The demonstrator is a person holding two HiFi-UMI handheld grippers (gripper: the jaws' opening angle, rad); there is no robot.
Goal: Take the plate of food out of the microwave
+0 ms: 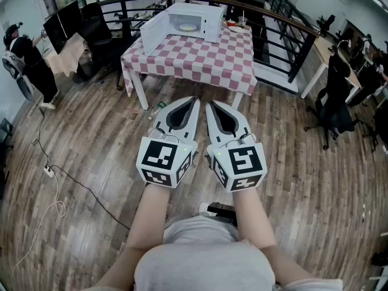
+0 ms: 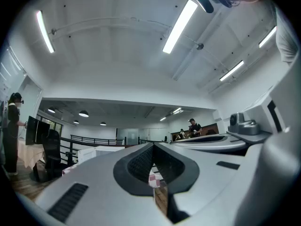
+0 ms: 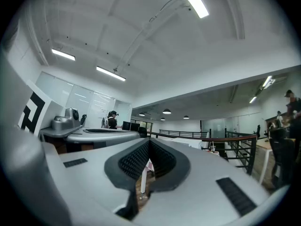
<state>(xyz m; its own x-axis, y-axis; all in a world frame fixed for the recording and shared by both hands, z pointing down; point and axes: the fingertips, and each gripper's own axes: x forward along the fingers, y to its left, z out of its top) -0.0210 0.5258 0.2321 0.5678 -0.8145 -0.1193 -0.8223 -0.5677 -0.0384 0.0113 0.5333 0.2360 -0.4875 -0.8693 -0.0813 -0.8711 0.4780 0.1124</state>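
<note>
Far ahead in the head view a white microwave (image 1: 195, 18) stands on a red-and-white checkered table (image 1: 200, 62). Its door (image 1: 154, 34) hangs open to the left. Inside it rests a plate with yellowish food (image 1: 188, 26). My left gripper (image 1: 194, 100) and right gripper (image 1: 210, 105) are held side by side over the wooden floor, well short of the table. Both are shut with nothing between the jaws. In the left gripper view the left gripper (image 2: 153, 145) points towards the table, and in the right gripper view the right gripper (image 3: 149, 141) does the same, tips closed.
A person (image 1: 27, 58) stands at the far left beside a desk with monitors. Black office chairs (image 1: 337, 105) sit at the right. A black railing (image 1: 285, 26) runs behind the table. A cable (image 1: 57, 180) trails over the floor at the left, and a bottle (image 1: 159, 107) lies by a table leg.
</note>
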